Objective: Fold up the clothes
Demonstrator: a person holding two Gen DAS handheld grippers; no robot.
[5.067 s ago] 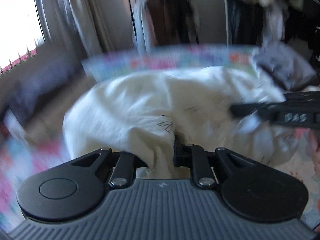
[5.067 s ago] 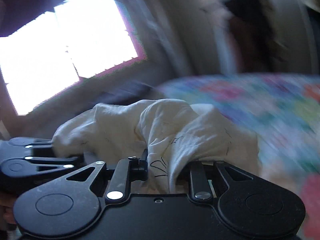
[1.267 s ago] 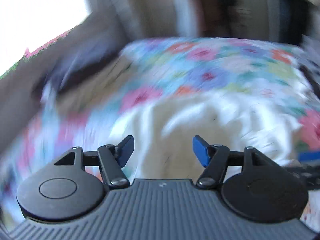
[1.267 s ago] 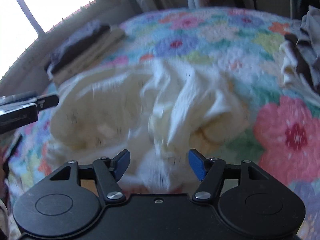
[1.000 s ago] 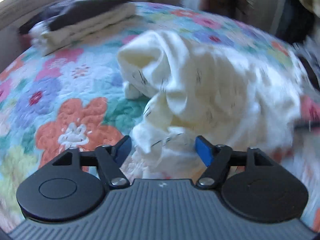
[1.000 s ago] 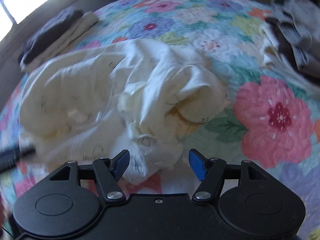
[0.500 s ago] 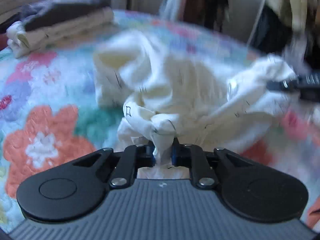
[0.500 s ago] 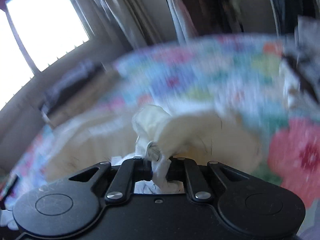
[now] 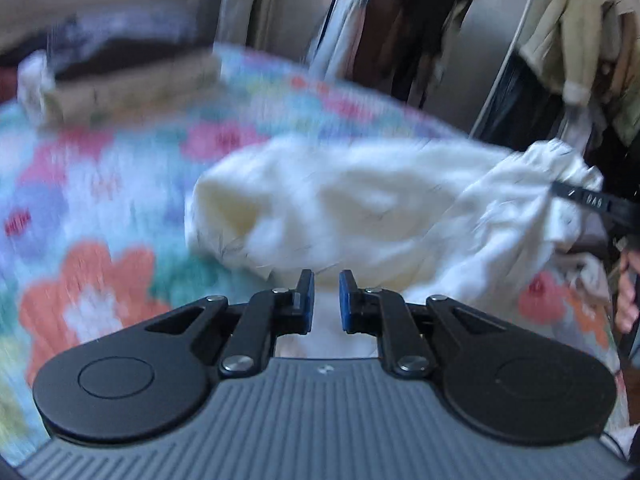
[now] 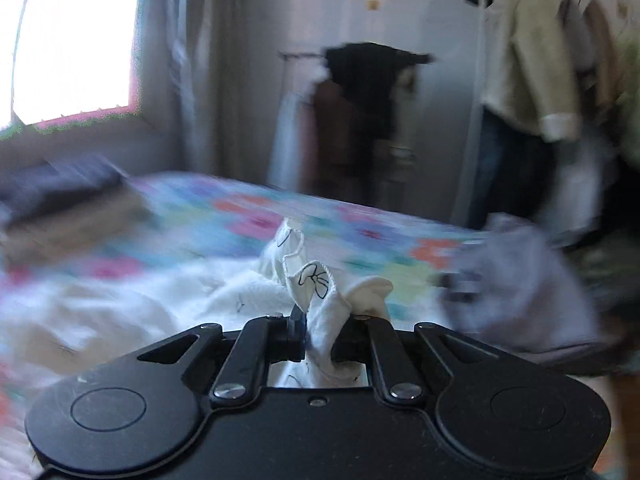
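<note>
A cream white garment [image 9: 360, 216] with small black bow prints lies bunched on the flowered quilt [image 9: 100, 208]. My left gripper [image 9: 325, 296] is nearly shut with a narrow gap between its blue pads; white cloth shows below the gap, and whether it is pinched I cannot tell. My right gripper [image 10: 320, 328] is shut on a bunched edge of the garment [image 10: 316, 284] and holds it lifted. In the left wrist view the right gripper [image 9: 592, 204] shows at the far right, pulling the cloth up.
A stack of folded clothes [image 9: 120, 76] lies at the quilt's far left, also in the right wrist view [image 10: 60, 200]. A grey garment pile [image 10: 520, 280] sits at the right. Hanging clothes [image 10: 532, 64] and a rack [image 10: 360, 120] stand behind the bed.
Both grippers have lifted and the views tilted up. The cloth knot held between the left pads half a second ago is gone from them. The right gripper still holds its bunch.
</note>
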